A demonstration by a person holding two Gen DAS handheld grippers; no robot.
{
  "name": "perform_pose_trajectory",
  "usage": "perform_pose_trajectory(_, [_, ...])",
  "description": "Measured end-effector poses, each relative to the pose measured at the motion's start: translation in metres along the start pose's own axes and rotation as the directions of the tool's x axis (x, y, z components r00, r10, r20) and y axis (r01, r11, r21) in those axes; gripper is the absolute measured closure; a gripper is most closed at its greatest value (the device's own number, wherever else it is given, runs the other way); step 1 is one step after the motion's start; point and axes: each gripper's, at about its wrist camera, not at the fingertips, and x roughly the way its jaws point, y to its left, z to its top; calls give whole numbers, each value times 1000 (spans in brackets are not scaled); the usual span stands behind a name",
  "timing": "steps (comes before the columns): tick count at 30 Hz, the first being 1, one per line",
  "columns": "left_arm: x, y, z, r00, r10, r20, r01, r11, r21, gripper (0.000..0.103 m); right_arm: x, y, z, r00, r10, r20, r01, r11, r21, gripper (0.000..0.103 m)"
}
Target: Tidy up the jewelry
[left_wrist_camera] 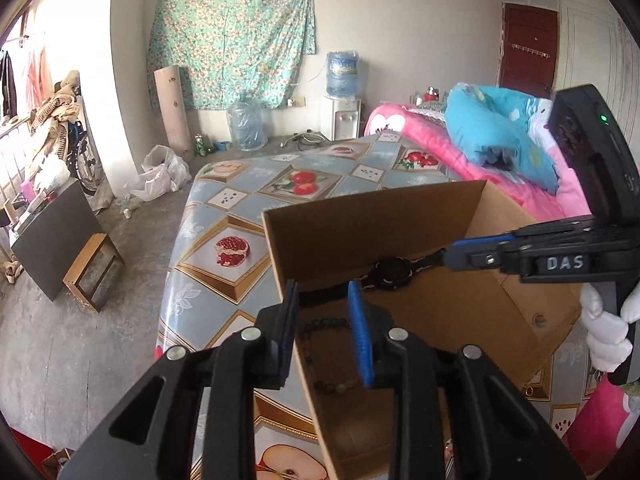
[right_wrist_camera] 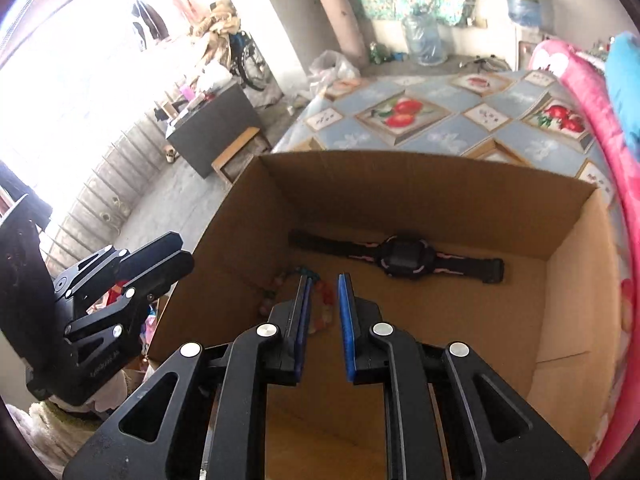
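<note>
Left claw [left_wrist_camera: 326,300] half-hides a dark beaded bracelet [left_wrist_camera: 320,328] in the open brown cardboard box [left_wrist_camera: 360,220]; right claw [right_wrist_camera: 324,292] covers blurry pastel beads [right_wrist_camera: 324,312]. Both tilt downward, slightly open, empty. Black-pink watch [right_wrist_camera: 400,258] lies far inside.

A floral cloth [left_wrist_camera: 232,40] hangs on the far wall. Below it stand a cardboard tube [left_wrist_camera: 174,110] to its left and an empty water jug [left_wrist_camera: 247,124] on the floor; a water dispenser [left_wrist_camera: 342,96] stands to its right. Further left of the cloth, white plastic bags [left_wrist_camera: 160,174] lie near a wheelchair [left_wrist_camera: 86,156], a dark cabinet [left_wrist_camera: 56,236] and a wooden stool [left_wrist_camera: 94,270]. Right of the cloth, a pink quilt [left_wrist_camera: 432,140] and blue pillow [left_wrist_camera: 492,124] are piled.
</note>
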Motion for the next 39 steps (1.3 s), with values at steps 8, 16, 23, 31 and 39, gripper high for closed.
perform_pose_trajectory(8, [-24, 24, -35, 1000, -18, -11, 15, 983, -183, 51, -110, -52, -44, 945, -229, 235, 215, 973, 86, 56])
perform_pose_trajectory(16, [-1, 21, -60, 987, -123, -101, 80, 933, -352, 48, -102, -110, -92, 973, -174, 149, 125, 948, 291, 54])
perform_pose_trajectory(23, [12, 9, -60, 980, -144, -137, 81, 918, -388, 48, -90, -111, -102, 989, -59, 139, 6, 937, 350, 54])
perform_pose_trajectory(31, [16, -2, -58, 984, -89, -157, 19, 916, -400, 46, -77, -109, -100, 992, 6, 125, -48, 940, 337, 53])
perform_pose_trajectory(39, [17, -21, -54, 983, 1, -186, -73, 920, -384, 43, -76, -120, -98, 992, 47, 118, -84, 939, 333, 54])
